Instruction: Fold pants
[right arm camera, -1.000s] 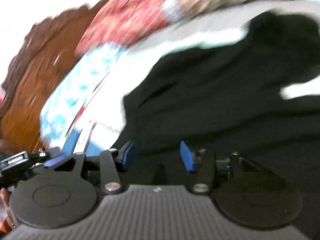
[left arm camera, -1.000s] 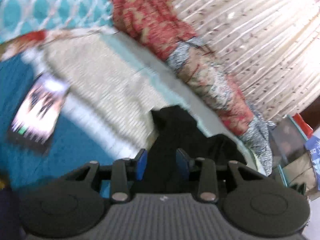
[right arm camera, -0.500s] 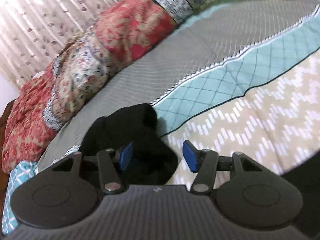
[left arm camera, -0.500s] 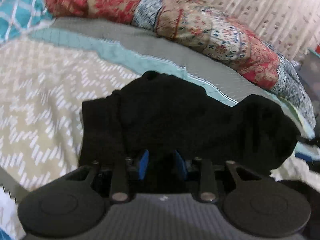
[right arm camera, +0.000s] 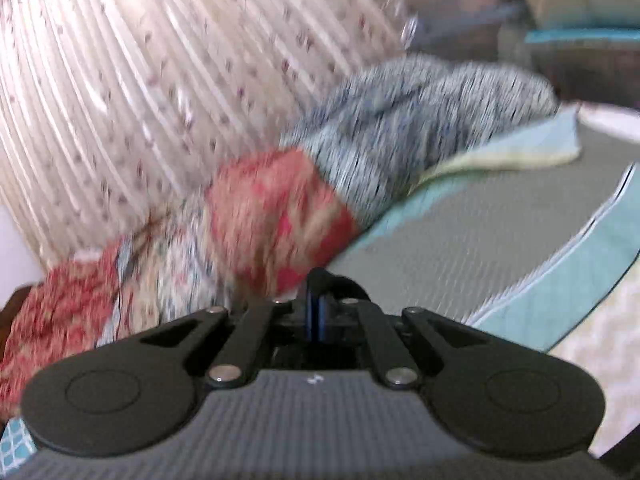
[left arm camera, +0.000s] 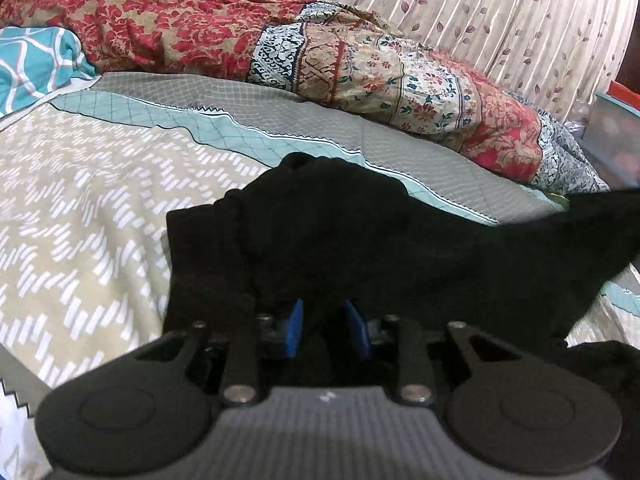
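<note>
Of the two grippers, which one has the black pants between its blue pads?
The left gripper: black pants fill the gap between its blue pads. The right gripper is shut, with no cloth visible.

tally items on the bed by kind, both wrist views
Black pants: 1
Red floral quilt: 1
Teal patterned pillow: 1
Chevron bedsheet: 1
Grippers: 2, left gripper, right gripper
Total: 6

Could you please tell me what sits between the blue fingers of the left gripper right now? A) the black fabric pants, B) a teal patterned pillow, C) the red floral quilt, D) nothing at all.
A: in the left wrist view the black fabric pants run down between the left gripper's blue fingers.
</note>
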Demonstrator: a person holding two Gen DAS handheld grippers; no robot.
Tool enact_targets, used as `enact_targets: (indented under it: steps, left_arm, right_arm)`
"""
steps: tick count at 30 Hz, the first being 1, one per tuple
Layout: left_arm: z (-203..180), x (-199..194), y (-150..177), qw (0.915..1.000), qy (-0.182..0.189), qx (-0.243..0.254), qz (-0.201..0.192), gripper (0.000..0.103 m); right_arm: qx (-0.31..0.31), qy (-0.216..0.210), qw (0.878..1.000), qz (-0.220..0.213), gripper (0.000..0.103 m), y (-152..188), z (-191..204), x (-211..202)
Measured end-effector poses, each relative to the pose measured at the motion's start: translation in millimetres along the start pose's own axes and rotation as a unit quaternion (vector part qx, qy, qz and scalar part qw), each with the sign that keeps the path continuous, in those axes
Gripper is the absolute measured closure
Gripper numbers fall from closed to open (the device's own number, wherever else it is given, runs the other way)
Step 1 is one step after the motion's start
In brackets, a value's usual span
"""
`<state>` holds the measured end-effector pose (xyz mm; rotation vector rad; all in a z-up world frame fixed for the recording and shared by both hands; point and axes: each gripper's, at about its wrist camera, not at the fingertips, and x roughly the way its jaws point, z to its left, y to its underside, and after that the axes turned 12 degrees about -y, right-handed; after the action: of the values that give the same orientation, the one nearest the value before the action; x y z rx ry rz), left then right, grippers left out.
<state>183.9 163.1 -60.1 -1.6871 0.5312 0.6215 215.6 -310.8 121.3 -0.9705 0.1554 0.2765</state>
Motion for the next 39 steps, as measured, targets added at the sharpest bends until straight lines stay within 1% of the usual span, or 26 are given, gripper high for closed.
enact_targets:
  steps: [3, 6, 9, 11, 12, 14, 17, 19, 21, 22, 23, 24, 25, 26, 27, 29, 30, 31, 32, 33, 34, 35, 36, 37, 38, 39]
  left_arm:
    - [0.3, -0.8, 1.0, 1.0000, 0.000, 0.000, -0.001, 0.078]
    - [0.4, -0.7, 1.2, 1.0000, 0.001, 0.001, -0.001, 0.077]
    - [-0.7, -1.3, 2.4, 1.0000, -0.001, 0.005, -0.004, 0.077]
    - [-1.1, -1.7, 3.0, 1.0000, -0.002, 0.007, -0.005, 0.076]
    - [-1.4, -1.9, 3.1, 1.0000, -0.001, 0.007, -0.005, 0.076]
    - [-0.5, -1.6, 2.4, 1.0000, 0.002, 0.006, -0.003, 0.075]
    - [0.9, -5.4, -5.5, 0.9998, 0.015, -0.005, 0.014, 0.071]
    - [5.3, -16.0, -18.9, 0.9979, 0.050, -0.033, 0.024, 0.071]
    - [6.0, -31.9, -32.3, 0.9967, 0.069, -0.042, -0.003, 0.070]
    - [4.5, -40.0, -40.2, 0.9967, 0.067, -0.036, -0.026, 0.069]
    - [3.2, -42.6, -46.1, 0.9968, 0.063, -0.033, -0.036, 0.067]
    - [2.0, -41.4, -50.9, 0.9969, 0.062, -0.033, -0.038, 0.067]
    - [1.6, -35.4, -54.7, 0.9971, 0.062, -0.031, -0.030, 0.067]
    - [0.4, -25.3, -56.2, 0.9979, 0.057, -0.028, -0.015, 0.067]
    - [-0.2, -14.7, -55.2, 0.9985, 0.048, -0.026, 0.000, 0.067]
    - [1.6, 6.8, -48.1, 0.9986, 0.032, -0.030, 0.030, 0.070]
    - [4.3, 17.6, -42.6, 0.9979, 0.026, -0.036, 0.047, 0.071]
    - [7.6, 23.3, -37.1, 0.9976, 0.025, -0.042, 0.050, 0.072]
    - [10.7, 25.1, -32.1, 0.9978, 0.026, -0.045, 0.042, 0.073]
    - [13.4, 25.6, -27.8, 0.9980, 0.031, -0.046, 0.031, 0.073]
    - [14.8, 25.8, -25.0, 0.9981, 0.034, -0.045, 0.024, 0.073]
    - [15.4, 26.1, -23.9, 0.9982, 0.035, -0.044, 0.020, 0.073]
    - [13.6, 25.7, -23.4, 0.9985, 0.033, -0.041, 0.017, 0.073]
    - [12.2, 25.9, -21.9, 0.9988, 0.031, -0.035, 0.013, 0.073]
    - [10.2, 24.8, -20.2, 0.9992, 0.028, -0.028, 0.009, 0.073]
    - [9.3, 24.6, -18.6, 0.9994, 0.027, -0.023, 0.006, 0.073]
  right_arm:
    - [0.007, 0.029, 1.000, 0.001, 0.097, -5.2, -21.2, -17.2]
    - [0.023, 0.064, 0.998, 0.015, 0.097, 6.8, -47.9, -32.2]
    - [0.033, 0.125, 0.989, 0.072, 0.092, 28.0, -74.7, -29.7]
    - [0.040, 0.181, 0.975, 0.126, 0.088, 44.7, -97.5, -32.5]
    - [0.059, 0.188, 0.969, 0.146, 0.087, 53.7, -109.6, -39.2]
    - [0.093, 0.170, 0.969, 0.155, 0.085, 66.0, -123.1, -56.8]
    - [0.084, 0.148, 0.975, 0.140, 0.085, 61.9, -126.7, -78.4]
    - [0.070, 0.129, 0.981, 0.130, 0.085, 53.9, -120.6, -82.7]
    - [0.068, 0.103, 0.985, 0.120, 0.085, 46.6, -113.8, -80.7]
    - [0.073, 0.096, 0.986, 0.117, 0.084, 43.7, -112.0, -75.4]
    - [0.076, 0.095, 0.985, 0.120, 0.080, 44.1, -112.4, -70.8]
    - [0.077, 0.097, 0.984, 0.124, 0.076, 46.0, -112.4, -64.8]
    - [0.074, 0.100, 0.985, 0.121, 0.077, 49.6, -111.9, -59.5]
    - [0.067, 0.102, 0.986, 0.114, 0.086, 51.8, -107.4, -54.8]
    - [0.054, 0.098, 0.988, 0.107, 0.099, 53.2, -98.8, -50.5]
    - [0.013, 0.057, 0.994, 0.096, 0.099, 55.1, -66.2, -38.3]
    - [-0.015, 0.027, 0.995, 0.096, 0.099, 57.2, -44.3, -33.1]
    - [-0.059, -0.011, 0.993, 0.103, 0.099, 63.2, -12.9, -26.9]
    - [-0.101, -0.045, 0.987, 0.117, 0.099, 72.3, 15.0, -22.5]
    - [-0.148, -0.085, 0.975, 0.142, 0.099, 87.0, 44.7, -18.9]
    - [-0.196, -0.127, 0.956, 0.178, 0.099, 106.6, 72.6, -16.8]
    - [-0.240, -0.169, 0.929, 0.224, 0.099, 133.8, 98.2, -17.4]
    - [-0.263, -0.195, 0.908, 0.263, 0.097, 156.6, 111.4, -18.7]
    - [-0.286, -0.213, 0.880, 0.313, 0.095, 186.2, 121.7, -19.9]
    - [-0.312, -0.212, 0.858, 0.347, 0.094, 211.9, 126.1, -22.0]
    - [-0.336, -0.208, 0.842, 0.368, 0.087, 230.9, 127.1, -24.3]
